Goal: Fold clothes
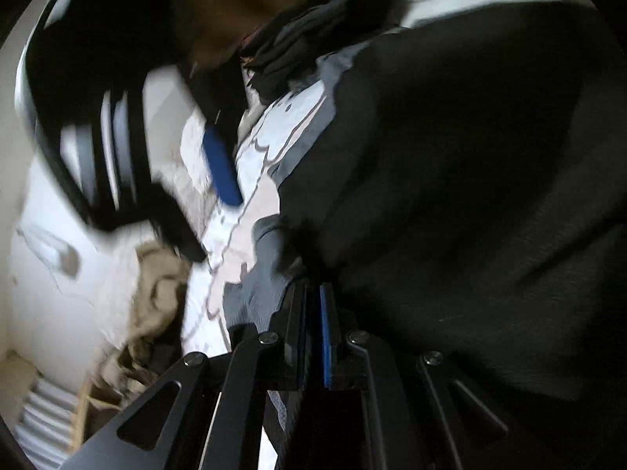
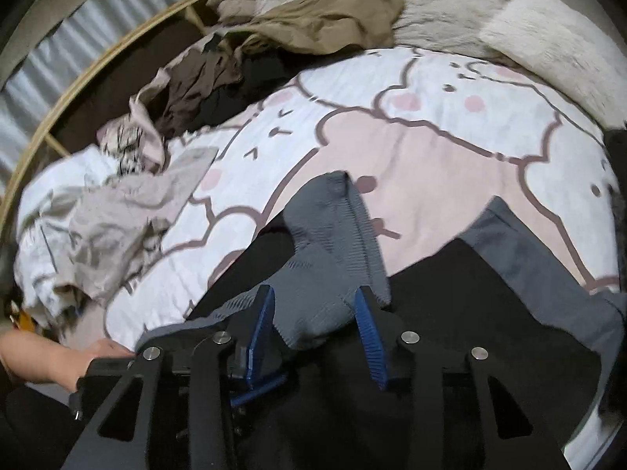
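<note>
A black garment with grey ribbed trim lies on a bed cover printed with pink and white bunnies. My right gripper points down at it. Its blue pads stand apart, with a bunched fold of the grey trim between them, loosely filling the gap. In the blurred left wrist view my left gripper is shut, its tips at the garment's edge where grey trim meets black cloth; fabric seems pinched there. The right gripper's blue pad shows at upper left. A hand holds the left gripper's body at lower left.
Loose clothes lie along the bed's left side: an olive piece, a brown one and a pale grey one. A fluffy white pillow sits at the back right. A wooden bed rail curves past the pile.
</note>
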`<state>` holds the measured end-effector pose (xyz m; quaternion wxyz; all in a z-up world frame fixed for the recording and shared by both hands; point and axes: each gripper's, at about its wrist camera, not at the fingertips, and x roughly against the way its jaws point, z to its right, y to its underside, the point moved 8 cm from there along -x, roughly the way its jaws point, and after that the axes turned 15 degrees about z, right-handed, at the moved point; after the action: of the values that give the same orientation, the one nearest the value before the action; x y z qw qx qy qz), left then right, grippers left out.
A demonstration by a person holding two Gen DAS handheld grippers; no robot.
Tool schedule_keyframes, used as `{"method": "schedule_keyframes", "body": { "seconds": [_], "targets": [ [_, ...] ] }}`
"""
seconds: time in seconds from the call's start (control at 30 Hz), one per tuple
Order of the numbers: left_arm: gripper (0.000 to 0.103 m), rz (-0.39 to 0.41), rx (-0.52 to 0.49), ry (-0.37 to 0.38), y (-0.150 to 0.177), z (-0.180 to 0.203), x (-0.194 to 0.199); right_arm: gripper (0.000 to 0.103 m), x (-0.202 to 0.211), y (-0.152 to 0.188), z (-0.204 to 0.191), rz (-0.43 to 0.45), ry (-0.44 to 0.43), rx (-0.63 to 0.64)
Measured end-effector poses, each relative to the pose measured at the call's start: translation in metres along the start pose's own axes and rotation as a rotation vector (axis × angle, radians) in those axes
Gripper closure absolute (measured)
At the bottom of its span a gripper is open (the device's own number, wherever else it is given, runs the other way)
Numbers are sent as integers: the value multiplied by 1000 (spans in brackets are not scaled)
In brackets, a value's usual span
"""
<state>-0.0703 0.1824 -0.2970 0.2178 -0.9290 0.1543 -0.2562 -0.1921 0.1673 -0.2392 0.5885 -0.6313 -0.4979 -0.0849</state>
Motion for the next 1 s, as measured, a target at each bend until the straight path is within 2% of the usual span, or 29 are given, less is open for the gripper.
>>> {"method": "schedule_keyframes", "body": {
  "seconds": [0.1,0.13,0.17,0.3,0.4,0.5,0.53,0.6,0.67,0.8,0.9,1.0],
  "targets": [
    [89,20,-4,5,-3,2,9,60,-16,11,-8,-29,-11,44],
    [83,26,13,11,-3,0,12,60,-22,17,-9,-44,-8,62],
    [81,34,40,21,-3,-4,18,60,-29,24,-7,-63,9,91],
    [81,38,226,108,3,-27,40,64,-43,48,8,-117,48,128],
    [81,17,364,142,13,-55,45,64,-42,55,11,-94,21,177],
    [81,-28,500,167,28,-85,27,64,-40,58,11,-63,-10,217],
    [78,-44,546,184,32,-92,18,64,-40,60,12,-45,-21,228],
    [77,-83,643,226,39,-103,-6,64,-39,64,11,-11,-36,258],
    [77,-125,711,244,45,-105,-29,64,-38,67,9,19,-38,297],
    [77,-212,846,289,61,-105,-72,64,-38,68,9,48,-40,294],
    [77,-243,914,317,65,-98,-82,64,-38,68,9,61,-50,285],
    [77,-245,933,339,59,-89,-79,64,-38,67,8,63,-58,276]
  ]
}}
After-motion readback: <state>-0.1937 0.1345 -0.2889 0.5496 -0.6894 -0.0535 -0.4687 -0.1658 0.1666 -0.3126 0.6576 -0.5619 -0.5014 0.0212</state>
